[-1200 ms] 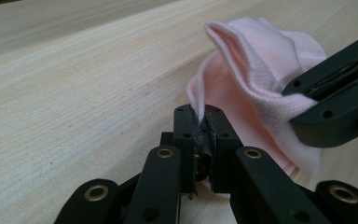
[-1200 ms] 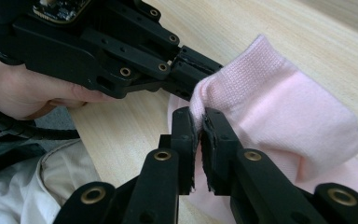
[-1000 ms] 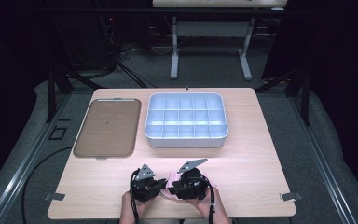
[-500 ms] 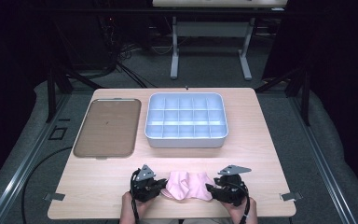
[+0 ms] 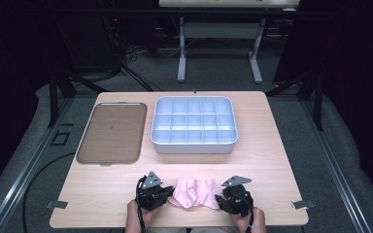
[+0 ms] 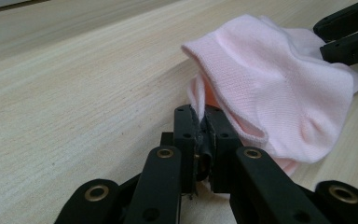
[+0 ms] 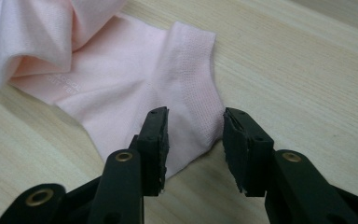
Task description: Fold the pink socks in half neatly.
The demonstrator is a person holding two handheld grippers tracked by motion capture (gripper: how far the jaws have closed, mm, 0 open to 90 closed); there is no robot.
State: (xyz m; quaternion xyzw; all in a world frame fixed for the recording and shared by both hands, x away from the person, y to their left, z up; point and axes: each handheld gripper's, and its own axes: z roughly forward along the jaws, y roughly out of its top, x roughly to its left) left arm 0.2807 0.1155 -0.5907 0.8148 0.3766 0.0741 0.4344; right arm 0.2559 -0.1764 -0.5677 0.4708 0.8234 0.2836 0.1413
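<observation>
I have the pink sock [image 5: 194, 192] lying crumpled on the counter [image 5: 272, 165] near its front edge, between my hands. My left tongs [image 6: 200, 122] pinch one edge of it. My right tongs [image 7: 195, 135] stand apart over its cuff, having just narrowed slightly, gripping nothing.

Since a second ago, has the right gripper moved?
Yes. The right gripper has slid rightward along the table's near edge, away from the left gripper, spreading the pink sock; its fingers have just been closing.
</observation>
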